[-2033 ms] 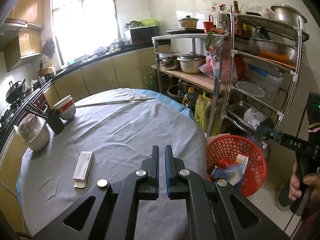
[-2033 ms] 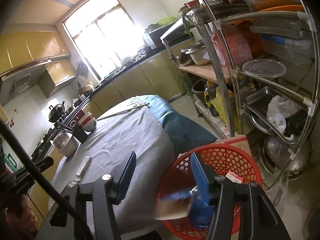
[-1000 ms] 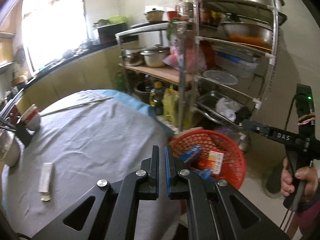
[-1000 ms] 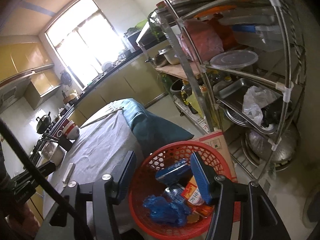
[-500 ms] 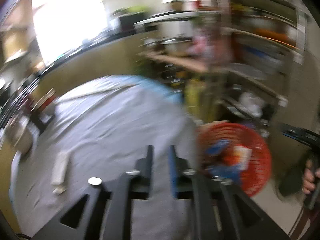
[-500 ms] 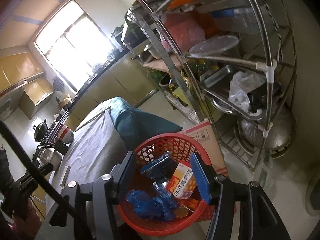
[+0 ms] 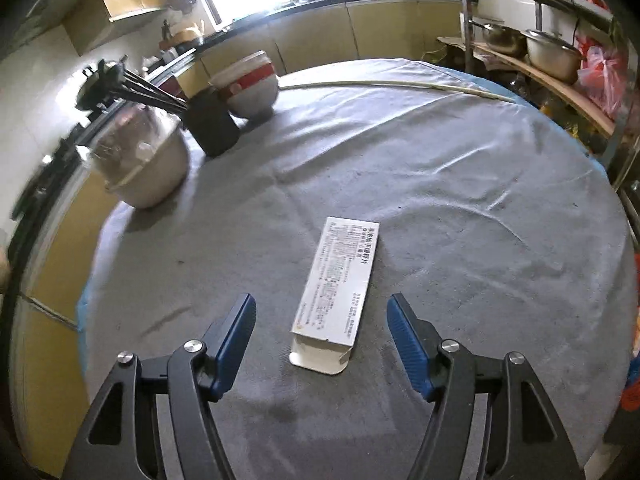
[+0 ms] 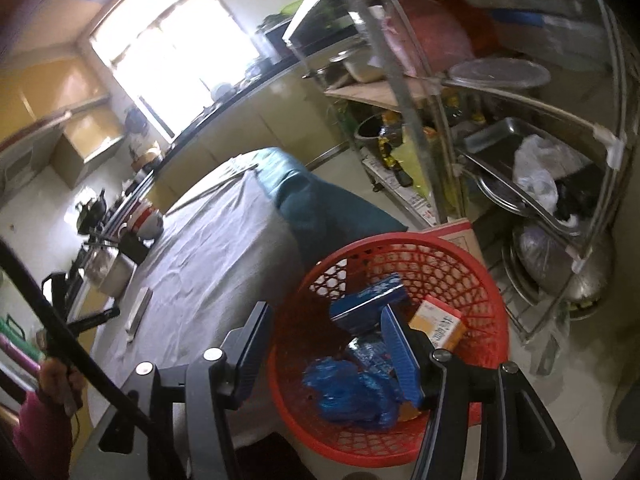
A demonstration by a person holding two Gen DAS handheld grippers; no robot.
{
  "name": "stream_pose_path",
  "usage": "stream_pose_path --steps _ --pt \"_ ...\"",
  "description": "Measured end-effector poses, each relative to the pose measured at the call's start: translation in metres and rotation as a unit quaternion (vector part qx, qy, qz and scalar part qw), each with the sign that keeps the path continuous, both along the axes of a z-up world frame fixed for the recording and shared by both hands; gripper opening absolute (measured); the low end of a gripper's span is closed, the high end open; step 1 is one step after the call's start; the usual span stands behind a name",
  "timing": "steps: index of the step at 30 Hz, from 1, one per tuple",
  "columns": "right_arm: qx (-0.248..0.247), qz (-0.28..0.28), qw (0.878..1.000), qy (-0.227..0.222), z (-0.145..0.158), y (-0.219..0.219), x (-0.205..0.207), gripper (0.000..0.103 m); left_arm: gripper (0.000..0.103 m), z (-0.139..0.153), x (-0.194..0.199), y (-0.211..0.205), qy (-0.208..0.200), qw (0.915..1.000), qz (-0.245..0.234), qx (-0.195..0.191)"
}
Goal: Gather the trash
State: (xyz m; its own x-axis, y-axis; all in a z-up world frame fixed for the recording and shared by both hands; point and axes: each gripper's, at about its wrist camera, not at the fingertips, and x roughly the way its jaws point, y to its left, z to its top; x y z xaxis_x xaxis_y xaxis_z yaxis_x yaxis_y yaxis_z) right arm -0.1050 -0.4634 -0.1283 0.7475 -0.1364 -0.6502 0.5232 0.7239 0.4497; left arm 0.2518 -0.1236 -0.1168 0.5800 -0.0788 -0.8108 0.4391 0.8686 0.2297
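While the left wrist view looks down on the grey-clothed counter (image 7: 460,184), the left hand-held gripper (image 7: 320,316) stands wide, its blue pads either side of a flat white carton (image 7: 338,284) lying at lower centre, untouched. A lidded steel pot (image 7: 144,164), black chopstick holder (image 7: 212,124) and stacked bowls (image 7: 248,84) sit at upper left.

Only the right wrist view shows the red basket (image 8: 472,276) at lower centre, holding a blue box (image 8: 368,300), an orange box (image 8: 438,322) and blue plastic (image 8: 348,396). The right hand-held gripper (image 8: 324,354) hangs wide and empty above it.
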Motion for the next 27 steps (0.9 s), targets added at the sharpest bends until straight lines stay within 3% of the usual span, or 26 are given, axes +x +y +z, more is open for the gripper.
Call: stream_pose_path --steps 3,7,8,12,14,19,27 --pt "-0.007 0.006 1.0 0.006 0.006 0.007 0.007 0.061 0.069 -0.008 0.012 0.003 0.017 0.9998 0.008 -0.007" --pt "-0.017 0.013 1.0 0.012 0.014 0.015 0.017 0.061 0.068 -0.016 0.024 0.011 0.039 0.9981 0.014 -0.046" --pt "-0.018 0.015 1.0 0.012 0.016 0.016 0.018 0.061 0.06 -0.017 0.025 0.012 0.041 0.9976 0.012 -0.054" --pt "-0.029 0.029 0.999 0.015 0.022 0.028 0.029 0.061 0.008 -0.03 0.038 0.015 0.073 0.9955 0.011 -0.058" --pt "-0.032 0.034 0.999 0.015 0.024 0.033 0.032 0.061 0.007 -0.029 0.039 0.019 0.077 0.9938 0.015 -0.078" --pt "-0.036 0.04 0.998 0.015 0.027 0.039 0.036 0.061 0.003 -0.024 0.032 0.024 0.069 0.9938 0.011 -0.086" --pt "-0.034 0.038 0.999 0.003 0.032 0.038 0.031 0.061 0.002 0.006 0.006 0.026 0.039 0.9921 -0.015 -0.119"
